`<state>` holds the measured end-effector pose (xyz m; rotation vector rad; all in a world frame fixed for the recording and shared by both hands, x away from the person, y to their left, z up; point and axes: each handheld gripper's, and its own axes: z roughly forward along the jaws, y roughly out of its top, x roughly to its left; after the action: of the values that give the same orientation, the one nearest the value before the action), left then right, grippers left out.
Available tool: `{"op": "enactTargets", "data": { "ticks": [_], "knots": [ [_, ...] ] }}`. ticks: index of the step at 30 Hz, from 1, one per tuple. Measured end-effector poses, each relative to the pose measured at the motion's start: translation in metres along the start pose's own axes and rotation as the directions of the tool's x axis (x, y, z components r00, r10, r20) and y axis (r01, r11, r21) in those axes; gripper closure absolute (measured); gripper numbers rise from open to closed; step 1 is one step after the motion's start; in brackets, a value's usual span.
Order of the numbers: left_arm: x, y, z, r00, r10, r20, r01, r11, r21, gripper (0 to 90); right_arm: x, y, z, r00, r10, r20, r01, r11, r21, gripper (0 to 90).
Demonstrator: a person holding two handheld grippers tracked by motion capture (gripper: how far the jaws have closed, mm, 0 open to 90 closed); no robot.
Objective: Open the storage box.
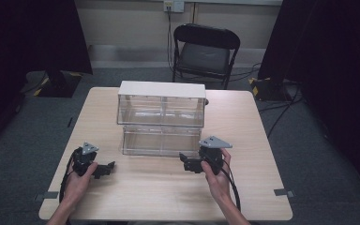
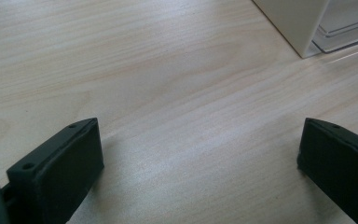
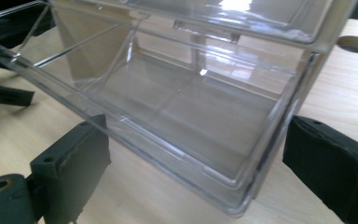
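Clear drawer [image 1: 161, 139] is pulled out of the lower level of a two-level clear drawer cabinet [image 1: 161, 104] with a white top, mid-table, sticking out toward the person. Table [image 1: 168, 197] is light wood.

Right gripper [image 1: 185, 162] is held by right hand [image 1: 218, 178] just at the drawer's front right corner, jaws pointing left. In right gripper view, right gripper [image 3: 191, 163] has jaws spread wide, one on each side of the clear drawer [image 3: 177, 121] corner; drawer front lies between them, can't tell if either pad touches it. Nothing clamped. Drawer looks empty.

Left gripper [image 1: 108, 168] in left hand [image 1: 78, 180], low over the table, near the drawer's left front, apart from it, pointing right. In left gripper view, left gripper [image 2: 200, 158] has jaws wide apart over bare table [image 2: 168, 93], holding nothing; cabinet's white corner [image 2: 298, 23] at top right.

Black folding chair [image 1: 205, 51] behind the table.
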<state>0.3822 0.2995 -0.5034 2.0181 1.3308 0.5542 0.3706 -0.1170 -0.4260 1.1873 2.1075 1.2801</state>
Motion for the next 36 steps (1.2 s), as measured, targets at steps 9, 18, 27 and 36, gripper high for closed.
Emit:
{"op": "enactTargets", "data": {
  "ticks": [9,18,27,36],
  "knots": [
    [0.000,0.000,0.000,1.0000,0.000,0.001,0.000,1.0000,0.000,0.0,-0.001,0.002,0.001,0.9996,0.024,0.013,-0.024,1.000,-0.008,6.8],
    [0.000,0.000,0.000,1.0000,0.000,0.001,0.000,1.0000,0.000,0.0,-0.003,0.004,0.002,0.9987,0.047,0.017,-0.047,0.999,-0.008,6.8],
    [0.000,0.000,0.000,1.0000,0.000,0.000,0.000,1.0000,0.000,0.0,-0.004,0.007,0.003,0.9984,0.057,0.000,-0.057,0.998,-0.015,7.0],
    [0.000,0.000,0.000,1.0000,0.000,0.000,0.000,1.0000,0.000,0.0,-0.005,0.011,0.004,0.9985,0.054,-0.006,-0.054,0.998,-0.020,7.1]
  ]
}}
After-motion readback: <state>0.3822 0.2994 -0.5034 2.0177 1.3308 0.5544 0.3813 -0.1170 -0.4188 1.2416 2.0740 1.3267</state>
